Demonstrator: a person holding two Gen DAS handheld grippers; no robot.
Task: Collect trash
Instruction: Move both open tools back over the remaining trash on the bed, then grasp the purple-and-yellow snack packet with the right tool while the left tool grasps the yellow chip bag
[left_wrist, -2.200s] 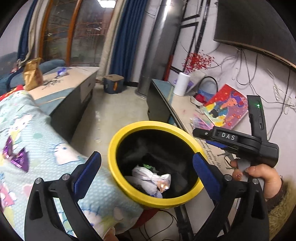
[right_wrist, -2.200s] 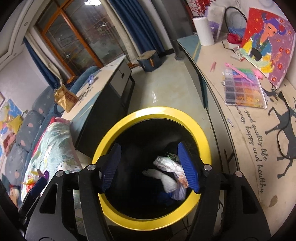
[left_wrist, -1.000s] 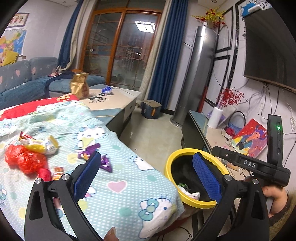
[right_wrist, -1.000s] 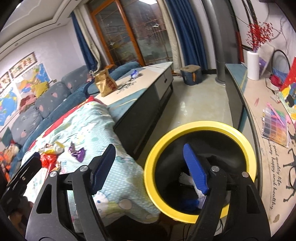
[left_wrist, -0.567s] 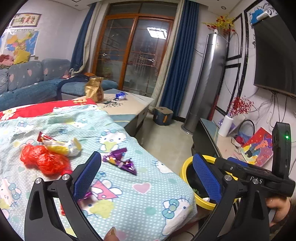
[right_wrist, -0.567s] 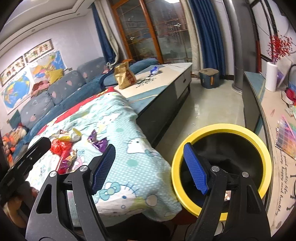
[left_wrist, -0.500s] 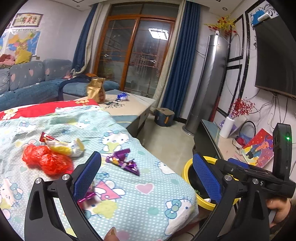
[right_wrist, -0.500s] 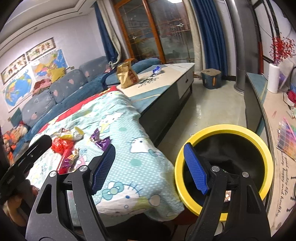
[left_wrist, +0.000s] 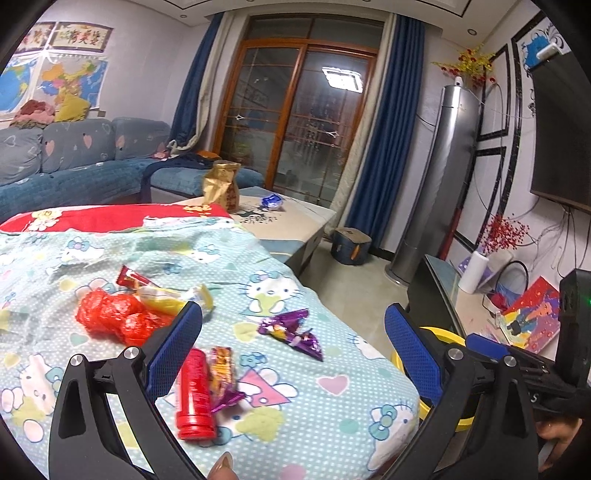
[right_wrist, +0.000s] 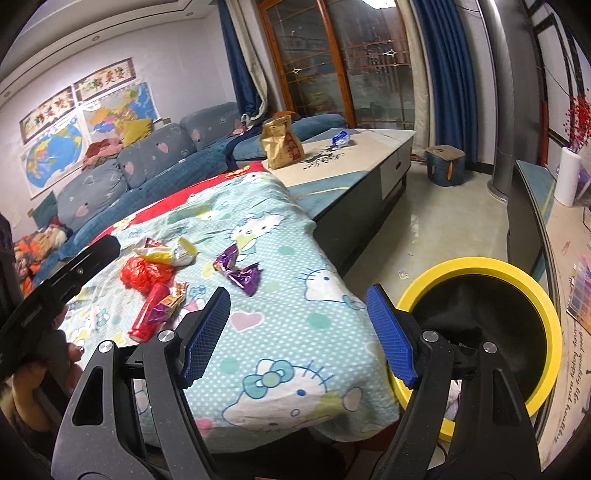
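Note:
Trash lies on the Hello Kitty blanket (left_wrist: 317, 410): a red tube (left_wrist: 194, 393), an orange-purple wrapper (left_wrist: 221, 373), a purple wrapper (left_wrist: 291, 332), a red plastic bag (left_wrist: 110, 317) and a yellow-white packet (left_wrist: 173, 297). My left gripper (left_wrist: 293, 358) is open and empty above the tube and wrappers. My right gripper (right_wrist: 297, 332) is open and empty over the blanket's edge (right_wrist: 295, 354), beside the yellow-rimmed black bin (right_wrist: 517, 280). The same tube (right_wrist: 147, 314), purple wrapper (right_wrist: 240, 273) and red bag (right_wrist: 144, 273) show in the right wrist view.
A low table (right_wrist: 354, 155) with a brown paper bag (right_wrist: 280, 142) and a blue wrapper (right_wrist: 340, 138) stands beyond the blanket. A blue sofa (left_wrist: 74, 162) is at the left. A TV bench (right_wrist: 569, 258) runs along the right wall. Bare floor (right_wrist: 443, 221) lies between.
Both grippers have swung left, away from the bin and over the blanket. The bin has slid to the right edge of both views. The trash on the blanket is now close.

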